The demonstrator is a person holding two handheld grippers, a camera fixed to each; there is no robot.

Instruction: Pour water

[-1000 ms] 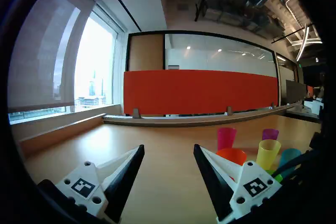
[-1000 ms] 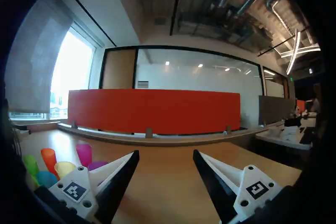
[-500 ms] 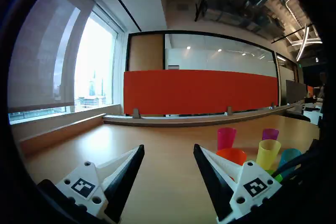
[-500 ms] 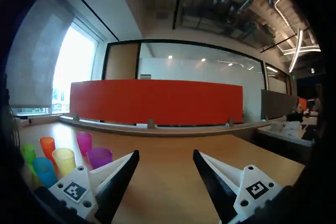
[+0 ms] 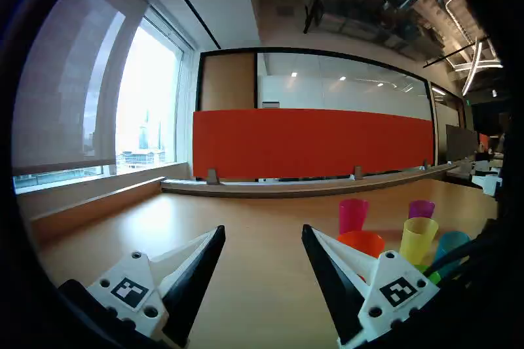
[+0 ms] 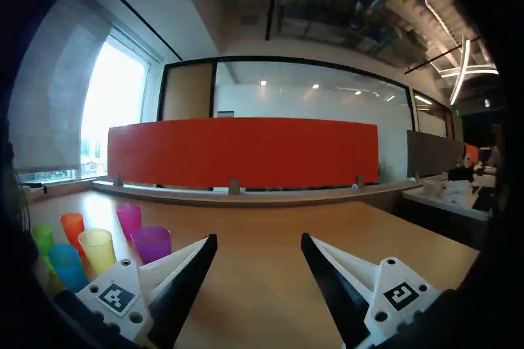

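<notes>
One wooden bench [image 5: 164,211], broad. Two tongs, left tongs [image 5: 262,228] and right tongs [image 6: 259,236], both released, jaws wide, grasping nothing. Six plastic cups [image 6: 97,249], upright, clustered on the bench: right of the left tongs, left of the right tongs. Orange cup [image 5: 363,241] nearest the left tongs; purple cup [image 6: 151,243] nearest the right tongs. Neither hand is clearly nearer.

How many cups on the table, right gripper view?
6, clustered left: green cup, orange cup, pink cup behind; blue cup, yellow cup, purple cup in front. Some may be hidden.
</notes>
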